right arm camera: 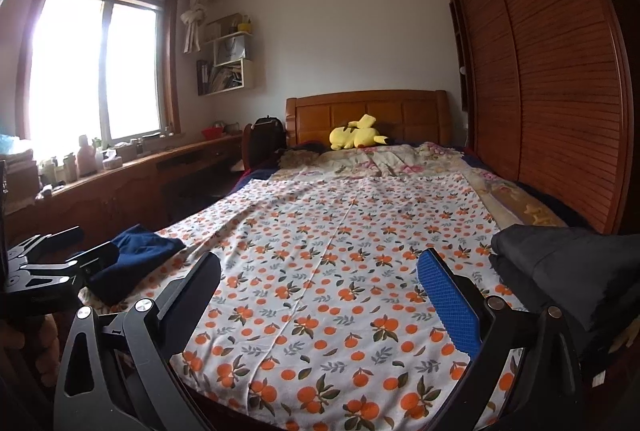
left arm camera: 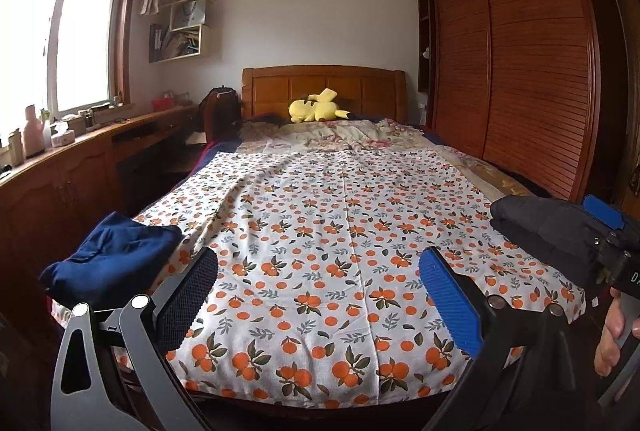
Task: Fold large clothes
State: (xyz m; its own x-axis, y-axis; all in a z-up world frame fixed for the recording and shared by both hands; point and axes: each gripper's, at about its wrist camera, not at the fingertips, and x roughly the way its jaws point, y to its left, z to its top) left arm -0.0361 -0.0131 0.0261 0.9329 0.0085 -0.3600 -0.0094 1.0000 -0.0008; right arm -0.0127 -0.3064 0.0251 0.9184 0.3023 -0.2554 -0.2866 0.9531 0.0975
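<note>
From the foot of the bed, I hold both grippers above the orange-print sheet [left arm camera: 320, 231], the left gripper [left arm camera: 318, 295] and the right gripper [right arm camera: 320, 295] each with fingers spread wide and nothing between them. A navy garment [left arm camera: 108, 259] lies bunched at the sheet's left edge; a dark jacket [right arm camera: 560, 271] sits in a compact bundle at the right. The bare middle would suit either a garment about to be spread or folding already finished, so I judge no further.

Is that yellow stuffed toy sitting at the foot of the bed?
No, the yellow stuffed toy lies at the far end, against the wooden headboard.
</note>
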